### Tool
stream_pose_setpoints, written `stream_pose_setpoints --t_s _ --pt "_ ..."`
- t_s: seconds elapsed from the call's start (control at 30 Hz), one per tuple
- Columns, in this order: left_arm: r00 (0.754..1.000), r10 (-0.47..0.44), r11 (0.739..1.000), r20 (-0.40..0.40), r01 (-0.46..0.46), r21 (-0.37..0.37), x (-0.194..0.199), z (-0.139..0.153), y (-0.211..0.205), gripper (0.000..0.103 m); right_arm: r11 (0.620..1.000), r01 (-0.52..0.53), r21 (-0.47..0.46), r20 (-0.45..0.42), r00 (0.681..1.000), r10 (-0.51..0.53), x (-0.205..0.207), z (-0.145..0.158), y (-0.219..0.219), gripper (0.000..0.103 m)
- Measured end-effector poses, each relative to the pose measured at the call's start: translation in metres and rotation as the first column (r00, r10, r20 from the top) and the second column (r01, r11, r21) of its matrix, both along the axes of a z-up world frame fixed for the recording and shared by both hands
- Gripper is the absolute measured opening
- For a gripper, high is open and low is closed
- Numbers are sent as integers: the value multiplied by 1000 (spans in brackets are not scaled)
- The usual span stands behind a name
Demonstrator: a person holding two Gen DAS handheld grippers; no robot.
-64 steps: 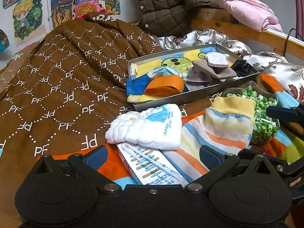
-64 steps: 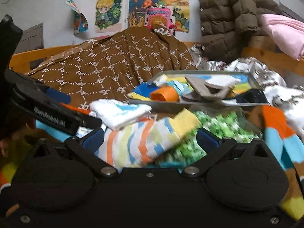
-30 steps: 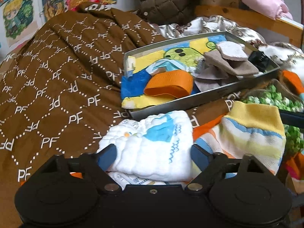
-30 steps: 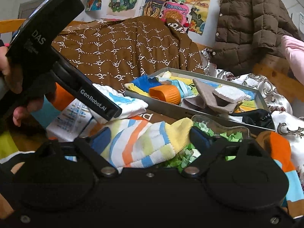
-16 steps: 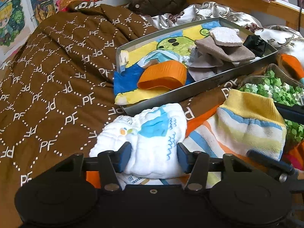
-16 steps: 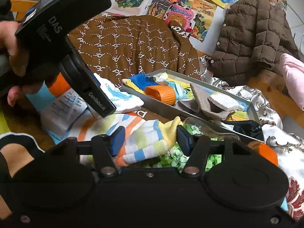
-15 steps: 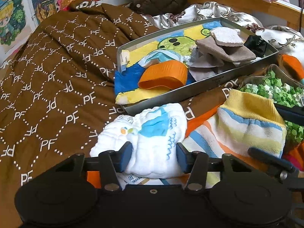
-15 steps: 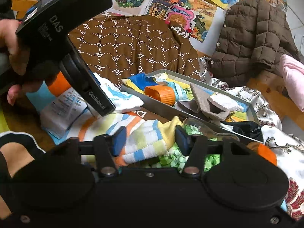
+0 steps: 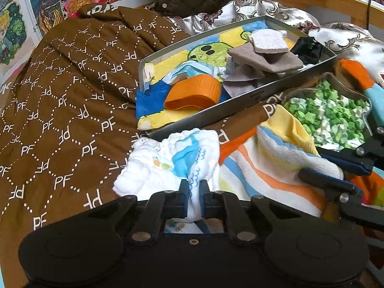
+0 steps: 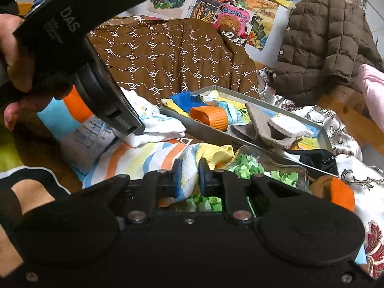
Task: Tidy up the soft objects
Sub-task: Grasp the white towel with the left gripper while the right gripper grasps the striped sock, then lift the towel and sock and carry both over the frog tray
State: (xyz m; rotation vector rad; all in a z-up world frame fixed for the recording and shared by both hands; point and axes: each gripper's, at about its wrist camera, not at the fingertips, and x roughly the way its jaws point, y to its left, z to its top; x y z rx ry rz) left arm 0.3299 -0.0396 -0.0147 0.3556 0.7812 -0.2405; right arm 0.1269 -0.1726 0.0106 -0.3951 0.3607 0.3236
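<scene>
My left gripper (image 9: pixel 194 200) is shut on the near edge of a white folded cloth with a blue patch (image 9: pixel 172 160), which lies on the bed in front of a grey metal tray (image 9: pixel 240 103). My right gripper (image 10: pixel 188 180) is shut on a striped towel (image 10: pixel 148 160) of yellow, orange and blue bands; the towel also shows in the left wrist view (image 9: pixel 276 165). The white cloth shows in the right wrist view (image 10: pixel 156 126) under the left gripper's body. The tray (image 10: pixel 216 133) holds an orange cap, brown cloths and a white pad.
A brown quilt with PF letters (image 9: pixel 60 91) covers the left of the bed. A glass dish of green paper stars (image 9: pixel 331 115) sits right of the towel. A printed box (image 10: pixel 88 139) lies under the white cloth. A brown jacket (image 10: pixel 331 38) hangs behind.
Both grippers have closed from wide open: the left onto the white cloth, the right onto the striped towel. Both moved forward and down toward the cloths.
</scene>
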Motion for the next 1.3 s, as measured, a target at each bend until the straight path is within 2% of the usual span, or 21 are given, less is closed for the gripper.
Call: stream_pose_setpoints --t_s 0.23,0.7,1.0,1.3 --pt "1000 -2 1000 11 2 5 -17 12 -3 7 1000 -11 15 -1 1000 11 -8 6 -9 6" --pt "998 -56 998 31 55 30 -58 46 -5 6 1000 -27 9 72 997 26 -30 33 -24 6" --pt "990 -101 995 96 99 26 -67 72 -16 5 999 -39 4 129 991 38 -44 49 -31 5" --pt "979 -150 989 141 147 36 -71 77 -25 5 1000 -12 25 162 987 8 -49 61 -41 5"
